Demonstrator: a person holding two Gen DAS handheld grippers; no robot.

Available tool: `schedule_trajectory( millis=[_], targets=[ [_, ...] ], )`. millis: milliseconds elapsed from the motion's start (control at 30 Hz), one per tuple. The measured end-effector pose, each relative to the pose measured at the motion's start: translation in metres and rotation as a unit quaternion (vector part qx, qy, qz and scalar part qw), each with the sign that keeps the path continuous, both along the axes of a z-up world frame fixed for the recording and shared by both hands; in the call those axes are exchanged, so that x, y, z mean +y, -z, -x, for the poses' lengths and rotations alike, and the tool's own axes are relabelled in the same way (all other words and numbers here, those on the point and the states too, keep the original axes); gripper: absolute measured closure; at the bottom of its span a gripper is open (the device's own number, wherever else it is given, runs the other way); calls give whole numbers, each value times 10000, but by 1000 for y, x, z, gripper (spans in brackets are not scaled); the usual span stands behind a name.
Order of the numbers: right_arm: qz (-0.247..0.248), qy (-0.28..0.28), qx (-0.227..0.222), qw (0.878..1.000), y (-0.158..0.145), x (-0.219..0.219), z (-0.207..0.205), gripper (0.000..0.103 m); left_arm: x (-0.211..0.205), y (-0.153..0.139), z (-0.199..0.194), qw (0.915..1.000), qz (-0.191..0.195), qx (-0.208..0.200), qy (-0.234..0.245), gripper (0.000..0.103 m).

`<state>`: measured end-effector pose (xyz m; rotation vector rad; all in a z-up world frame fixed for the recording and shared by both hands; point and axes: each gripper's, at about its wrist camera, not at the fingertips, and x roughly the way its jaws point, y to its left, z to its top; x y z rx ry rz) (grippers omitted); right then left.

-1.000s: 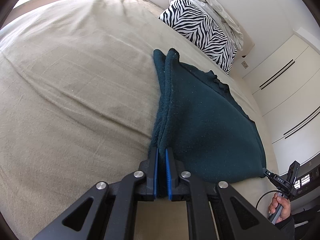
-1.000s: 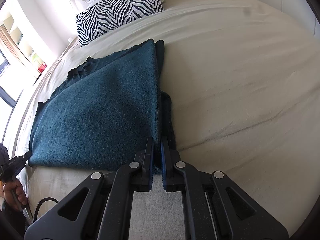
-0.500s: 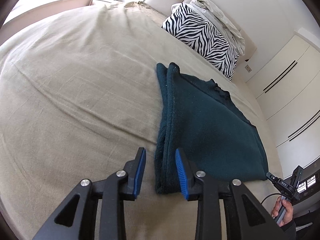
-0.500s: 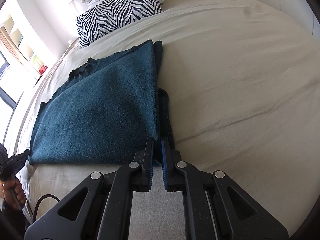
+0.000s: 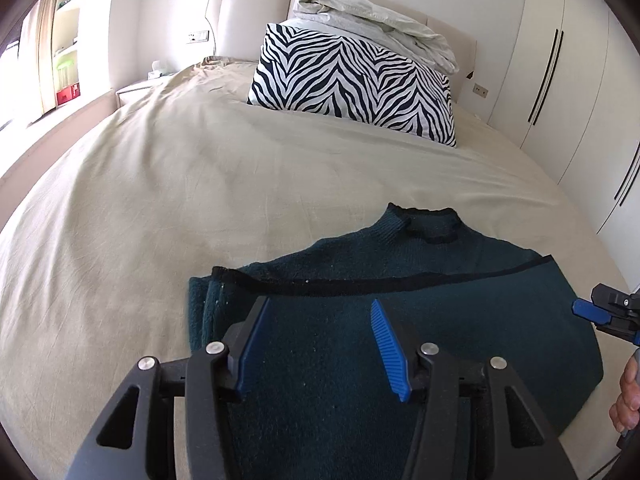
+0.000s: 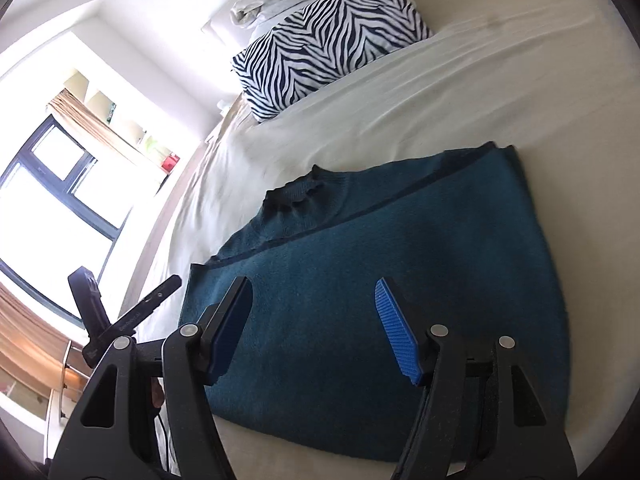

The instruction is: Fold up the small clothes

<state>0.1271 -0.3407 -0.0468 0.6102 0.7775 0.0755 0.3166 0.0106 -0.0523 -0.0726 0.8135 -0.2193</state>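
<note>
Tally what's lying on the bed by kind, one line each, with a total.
Teal garment, folded: 1
Zebra-print pillow: 1
Bundle of white bedding on the pillow: 1
Total: 3

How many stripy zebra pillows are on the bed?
1. The black-and-white zebra-striped pillow leans at the head of the beige bed, under a crumpled white duvet. More pillows may be hidden beneath that duvet.
</note>
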Motion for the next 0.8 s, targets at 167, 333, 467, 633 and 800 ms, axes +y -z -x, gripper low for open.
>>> schedule_trajectory(
  millis=[167,333,467,633,800],
  targets=[
    [-480,119,324,9982,50,-10,-66,49,37,46,-26,9980,535,259,-195,50],
    [-1277,1085,-39,9858,75,-87,-59,76,44,49,-28,9962,826,223,-146,50],
    [-1249,1700,-353,9769,73,-130,-32,83,44,52,-28,9956,911,193,-133,50],
    [-1065,2711,-341,9560,57,-178,8,79,56,48,-28,9912,1275,313,-188,52],
    [-1126,1643,-446,9789,22,-127,27,75,21,7,32,9970,749,172,72,47]
  ],
)
